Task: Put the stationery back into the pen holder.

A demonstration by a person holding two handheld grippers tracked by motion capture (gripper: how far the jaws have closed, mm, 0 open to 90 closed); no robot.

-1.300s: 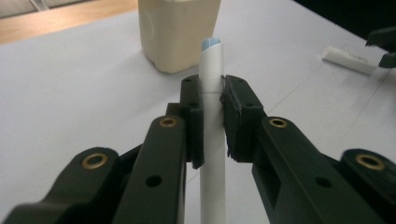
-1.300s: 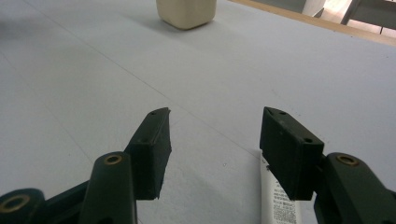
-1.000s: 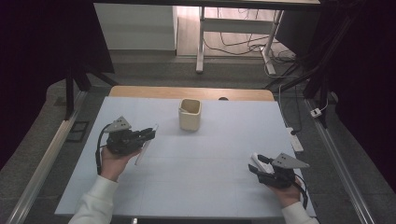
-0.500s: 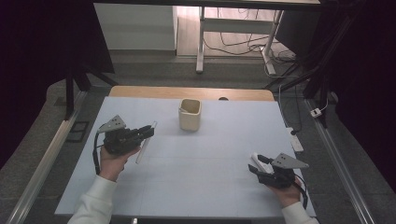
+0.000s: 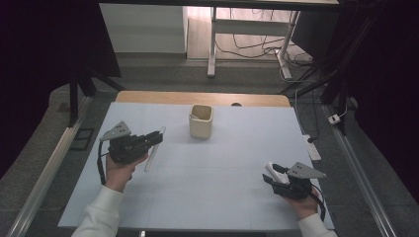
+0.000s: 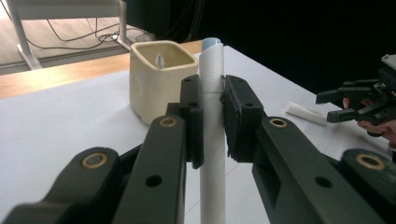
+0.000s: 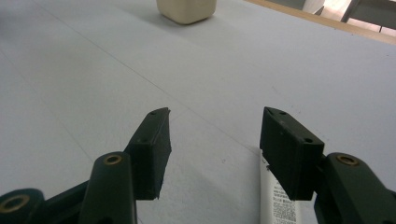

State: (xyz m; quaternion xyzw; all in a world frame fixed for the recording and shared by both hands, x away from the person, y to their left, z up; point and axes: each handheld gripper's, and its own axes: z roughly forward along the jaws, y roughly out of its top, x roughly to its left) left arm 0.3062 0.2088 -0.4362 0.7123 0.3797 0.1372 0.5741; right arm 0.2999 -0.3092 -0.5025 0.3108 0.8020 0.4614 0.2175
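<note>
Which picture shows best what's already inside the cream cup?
The left gripper view: it looks into the cream cup and catches a pale tip poking up inside. The high view shows the cup small, contents unclear. The right gripper view shows its base.

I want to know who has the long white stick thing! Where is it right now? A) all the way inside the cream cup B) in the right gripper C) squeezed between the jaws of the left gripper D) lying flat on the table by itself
C: in the left gripper view the white tube stands pinched between the jaws of the left gripper, with the cream cup behind it.
</note>
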